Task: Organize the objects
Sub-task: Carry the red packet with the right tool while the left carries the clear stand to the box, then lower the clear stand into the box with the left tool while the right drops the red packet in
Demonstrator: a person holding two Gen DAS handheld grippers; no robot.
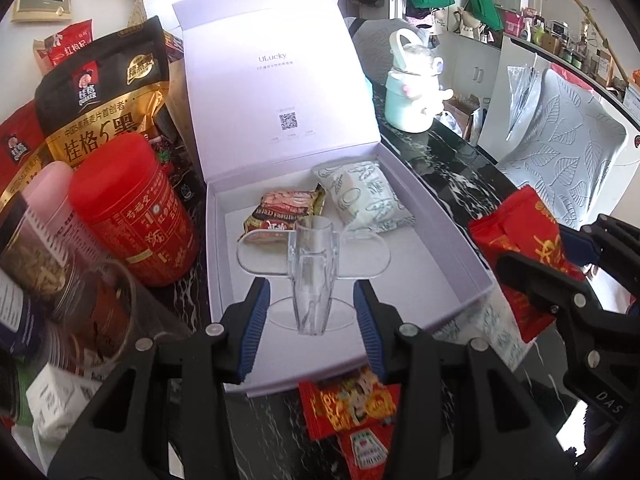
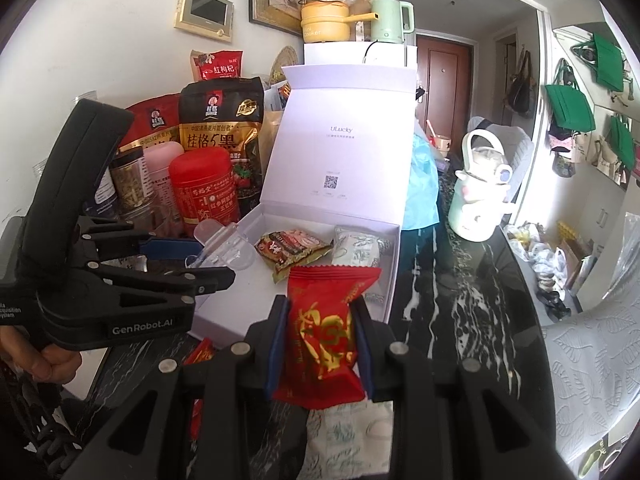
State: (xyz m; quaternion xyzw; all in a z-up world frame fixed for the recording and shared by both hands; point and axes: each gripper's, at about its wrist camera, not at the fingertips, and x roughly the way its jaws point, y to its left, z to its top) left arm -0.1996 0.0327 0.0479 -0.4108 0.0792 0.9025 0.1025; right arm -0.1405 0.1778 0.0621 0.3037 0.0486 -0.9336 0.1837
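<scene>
An open white gift box [image 1: 436, 240] [image 2: 394, 248] sits on the dark marble table with its lid upright. Inside lie a brown-red snack packet [image 1: 286, 208] [image 2: 294, 248] and a white patterned packet [image 1: 362, 192] [image 2: 358, 248]. My left gripper [image 1: 312, 304] is open over the box's near part; a clear plastic piece [image 1: 314, 268] [image 2: 226, 246] stands between its fingers, apart from both pads. My right gripper [image 2: 320, 344] is shut on a red packet with gold print [image 2: 324, 332] [image 1: 520, 240], held just right of the box's near corner.
Red packets [image 1: 352, 408] lie on the table before the box; a white patterned packet [image 2: 344, 436] lies under my right gripper. A red canister [image 1: 132, 208] [image 2: 206, 188], jars and oat bags [image 1: 104, 92] crowd the left. A mint kettle [image 1: 412, 96] [image 2: 478, 200] stands far right.
</scene>
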